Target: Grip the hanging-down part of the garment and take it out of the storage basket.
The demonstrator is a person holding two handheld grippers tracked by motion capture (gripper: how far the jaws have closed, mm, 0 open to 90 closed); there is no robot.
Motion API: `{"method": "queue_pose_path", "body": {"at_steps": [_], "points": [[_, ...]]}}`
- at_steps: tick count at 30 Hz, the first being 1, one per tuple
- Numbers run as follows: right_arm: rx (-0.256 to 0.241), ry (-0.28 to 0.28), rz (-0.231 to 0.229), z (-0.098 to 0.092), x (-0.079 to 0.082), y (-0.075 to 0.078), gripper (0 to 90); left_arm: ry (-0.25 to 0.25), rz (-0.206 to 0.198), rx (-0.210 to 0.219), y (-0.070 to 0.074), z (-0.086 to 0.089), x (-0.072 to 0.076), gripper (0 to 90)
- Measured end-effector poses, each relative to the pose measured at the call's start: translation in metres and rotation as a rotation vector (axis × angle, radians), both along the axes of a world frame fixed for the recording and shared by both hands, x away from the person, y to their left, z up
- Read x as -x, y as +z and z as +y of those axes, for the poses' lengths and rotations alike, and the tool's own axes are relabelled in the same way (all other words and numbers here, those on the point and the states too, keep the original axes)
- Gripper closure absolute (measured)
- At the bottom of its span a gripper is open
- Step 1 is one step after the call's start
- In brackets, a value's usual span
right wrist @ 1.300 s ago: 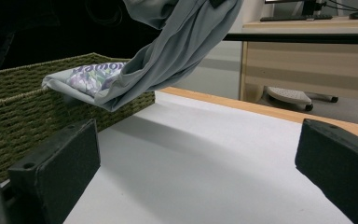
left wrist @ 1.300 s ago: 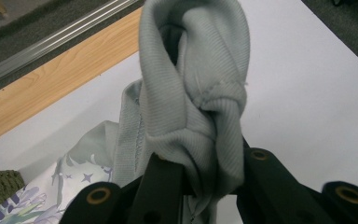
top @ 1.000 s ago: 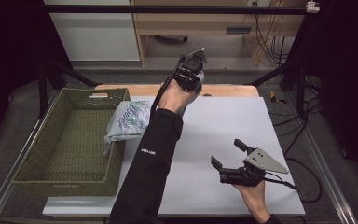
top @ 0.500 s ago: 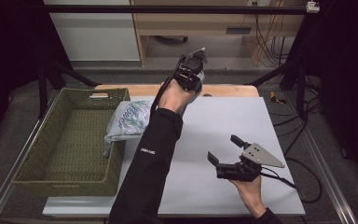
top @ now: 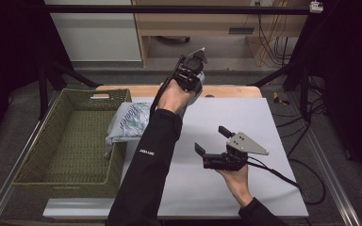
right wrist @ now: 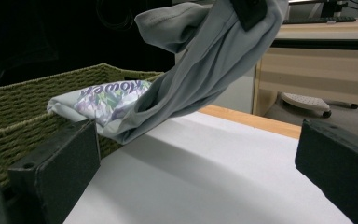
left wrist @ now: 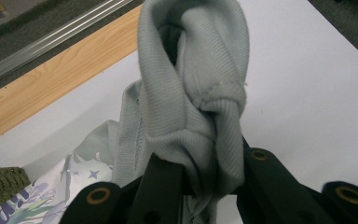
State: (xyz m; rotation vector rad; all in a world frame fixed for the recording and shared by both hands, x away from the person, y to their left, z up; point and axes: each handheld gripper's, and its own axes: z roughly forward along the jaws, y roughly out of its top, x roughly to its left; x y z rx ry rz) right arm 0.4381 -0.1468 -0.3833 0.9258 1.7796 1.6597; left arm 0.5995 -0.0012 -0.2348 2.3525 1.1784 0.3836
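- The left gripper point(top: 192, 70), held up over the far edge of the table, has its black jaws clamped on a bunched fold of a pale grey ribbed-knit garment point(left wrist: 200, 93) – the cloth bulges out between them in the left gripper view.
- From that grip the garment hangs down and across to the olive-green woven basket point(top: 52, 155), its printed end, white with purple lettering and leaves point(right wrist: 107, 100), draped over the basket's near corner.
- The right gripper point(top: 214, 143) hovers low over the white tabletop point(top: 264, 122), jaws wide apart with nothing between them, pointing toward the basket.
- A light wooden strip point(left wrist: 37, 93) borders the table's far side – behind it stand a pale wooden desk point(right wrist: 317, 74) and cables.
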Motion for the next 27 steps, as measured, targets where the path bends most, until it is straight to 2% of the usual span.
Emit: {"method": "queue_pose_path", "body": {"at_steps": [9,15,16,18,27], "points": [[0.000,-0.001,0.002,0.020,-0.021,-0.003,0.4,0.001,-0.002,0.004,0.004,0.003,0.002,81.5],[0.010,-0.004,-0.004,0.032,-0.032,-0.002,0.4,0.000,-0.006,0.003,0.007,0.006,0.003,81.5],[0.023,-0.002,-0.003,0.034,-0.034,-0.002,0.4,0.000,-0.008,-0.001,0.008,0.007,0.002,81.5],[0.004,0.003,0.010,0.042,-0.038,0.000,0.4,0.002,-0.011,0.001,0.008,0.009,0.002,81.5],[0.014,0.002,0.012,0.066,-0.052,0.000,0.5,0.003,-0.014,-0.002,0.010,0.009,0.003,81.5]]}}
